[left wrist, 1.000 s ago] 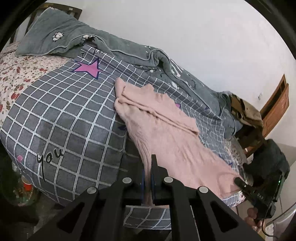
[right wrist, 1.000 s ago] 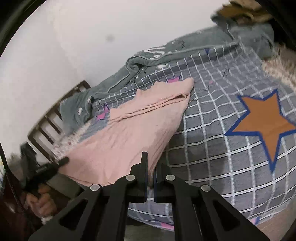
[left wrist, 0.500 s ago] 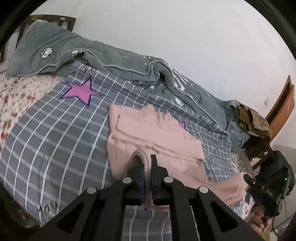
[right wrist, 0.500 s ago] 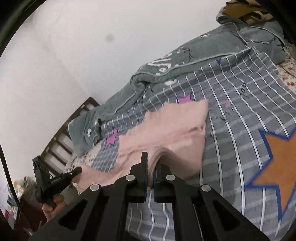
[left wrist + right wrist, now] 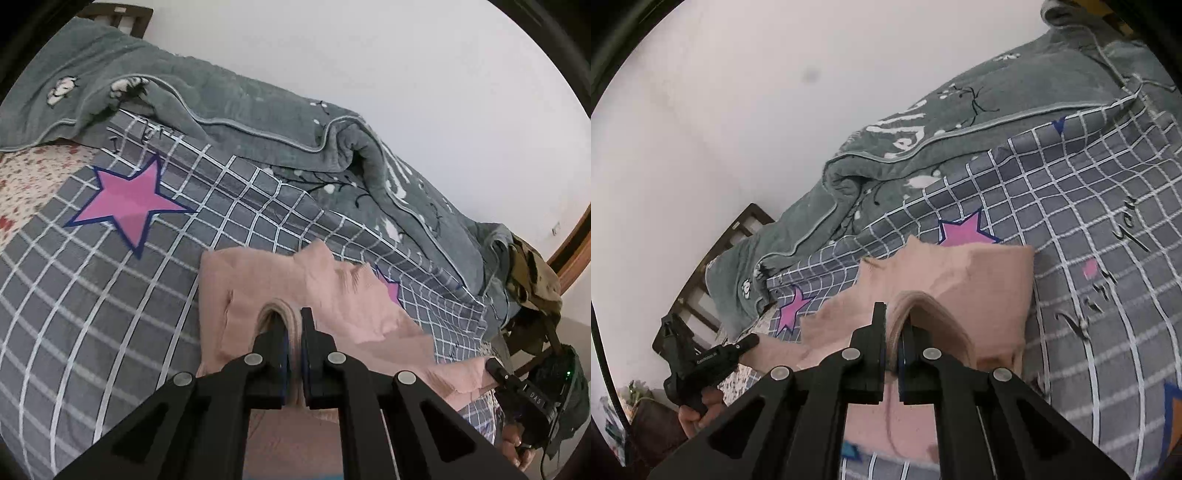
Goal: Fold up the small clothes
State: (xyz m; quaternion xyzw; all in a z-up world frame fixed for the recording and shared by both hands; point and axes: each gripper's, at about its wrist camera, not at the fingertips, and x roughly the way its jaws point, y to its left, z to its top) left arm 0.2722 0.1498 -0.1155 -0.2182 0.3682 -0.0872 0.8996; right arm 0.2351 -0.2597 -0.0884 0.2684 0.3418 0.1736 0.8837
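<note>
While the soft pink knit garment (image 5: 258, 291) lies on the grey checked bed cover with pink stars (image 5: 92, 295), the left gripper (image 5: 293, 325) pinches one bunched hem and the right gripper (image 5: 892, 321) pinches the other, both lifted over the cloth. Open checked cover runs right and left of the garment. Beyond its far edge, a rumpled grey-green blanket (image 5: 229, 107) lines the white wall (image 5: 738, 110).

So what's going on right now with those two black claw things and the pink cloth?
Left gripper shut on pink garment. Right gripper shut on it too. Garment's held edge lifted over its far half on checked bedspread. Nothing in the way.
</note>
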